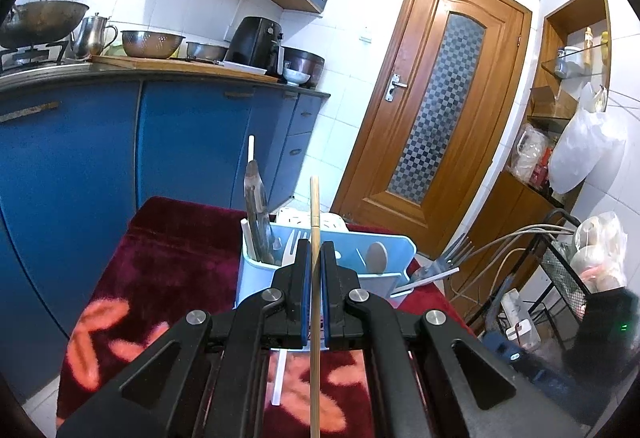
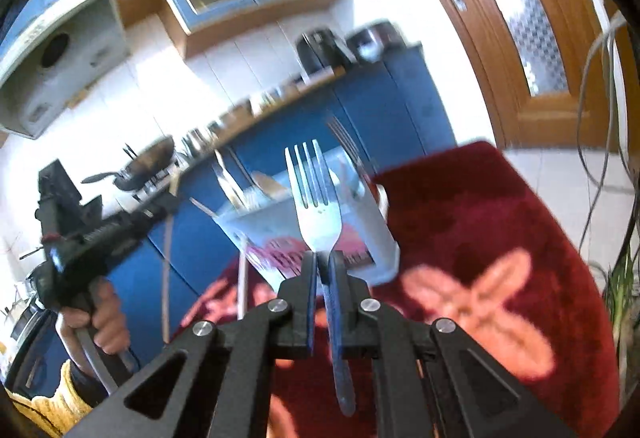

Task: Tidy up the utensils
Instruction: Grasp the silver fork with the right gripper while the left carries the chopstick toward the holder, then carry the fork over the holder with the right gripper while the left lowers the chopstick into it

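My left gripper point(image 1: 315, 248) is shut on a wooden chopstick point(image 1: 315, 206) held upright, just in front of the light-blue utensil holder point(image 1: 376, 278). The holder stands on the red floral cloth point(image 1: 172, 250) and holds a knife point(image 1: 256, 206), a white fork and a spoon point(image 1: 378, 256). My right gripper point(image 2: 322, 258) is shut on a metal fork point(image 2: 314, 194) with a blue handle, tines up, in front of the holder point(image 2: 360, 234). That fork shows at the holder's right in the left wrist view point(image 1: 440, 264). The left gripper point(image 2: 120, 226) with its chopstick point(image 2: 167, 270) shows at the left of the right wrist view.
A white chopstick point(image 1: 279, 378) lies on the cloth below my left gripper. Blue cabinets point(image 1: 80, 158) with a worktop of pots and bowls stand behind. A wooden door point(image 1: 432, 110) is to the right. Cables and a wire basket point(image 1: 568, 270) are at the far right.
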### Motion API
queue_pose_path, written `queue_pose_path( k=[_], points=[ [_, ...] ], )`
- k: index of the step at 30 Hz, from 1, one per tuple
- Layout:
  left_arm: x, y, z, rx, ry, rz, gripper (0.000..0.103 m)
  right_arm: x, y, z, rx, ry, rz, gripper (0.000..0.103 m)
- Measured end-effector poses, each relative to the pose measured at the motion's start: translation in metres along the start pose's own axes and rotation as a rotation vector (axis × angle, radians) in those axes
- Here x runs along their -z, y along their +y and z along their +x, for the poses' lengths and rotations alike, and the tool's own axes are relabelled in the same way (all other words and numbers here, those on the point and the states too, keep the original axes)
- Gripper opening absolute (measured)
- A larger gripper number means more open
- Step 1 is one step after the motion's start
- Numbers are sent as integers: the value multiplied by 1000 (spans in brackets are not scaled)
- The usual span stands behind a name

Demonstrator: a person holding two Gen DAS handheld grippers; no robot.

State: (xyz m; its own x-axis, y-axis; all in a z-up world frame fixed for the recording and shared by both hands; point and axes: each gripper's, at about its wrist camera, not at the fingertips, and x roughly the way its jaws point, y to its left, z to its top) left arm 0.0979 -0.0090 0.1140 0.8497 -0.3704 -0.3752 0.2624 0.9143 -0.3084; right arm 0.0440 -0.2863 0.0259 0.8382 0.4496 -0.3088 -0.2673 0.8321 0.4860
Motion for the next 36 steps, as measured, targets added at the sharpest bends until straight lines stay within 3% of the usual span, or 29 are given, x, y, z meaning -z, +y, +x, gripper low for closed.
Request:
queue_pose_path(
  k=[5, 12, 28, 36],
  points=[
    [-7, -3, -5, -6, -35, 10, 2, -19, 23, -10, -41, -82, -25, 8],
    [-29, -8, 0, -13, -96, 21, 2, -45, 43, -7, -51, -128, -71, 8],
    [-100, 6, 39, -43, -313, -30, 2, -98, 53, 44, -35, -164, -106, 8],
    [-101, 15, 72, -120, -375, -1, 2, -115, 51, 75, 3, -185, -132, 8]
  ],
)
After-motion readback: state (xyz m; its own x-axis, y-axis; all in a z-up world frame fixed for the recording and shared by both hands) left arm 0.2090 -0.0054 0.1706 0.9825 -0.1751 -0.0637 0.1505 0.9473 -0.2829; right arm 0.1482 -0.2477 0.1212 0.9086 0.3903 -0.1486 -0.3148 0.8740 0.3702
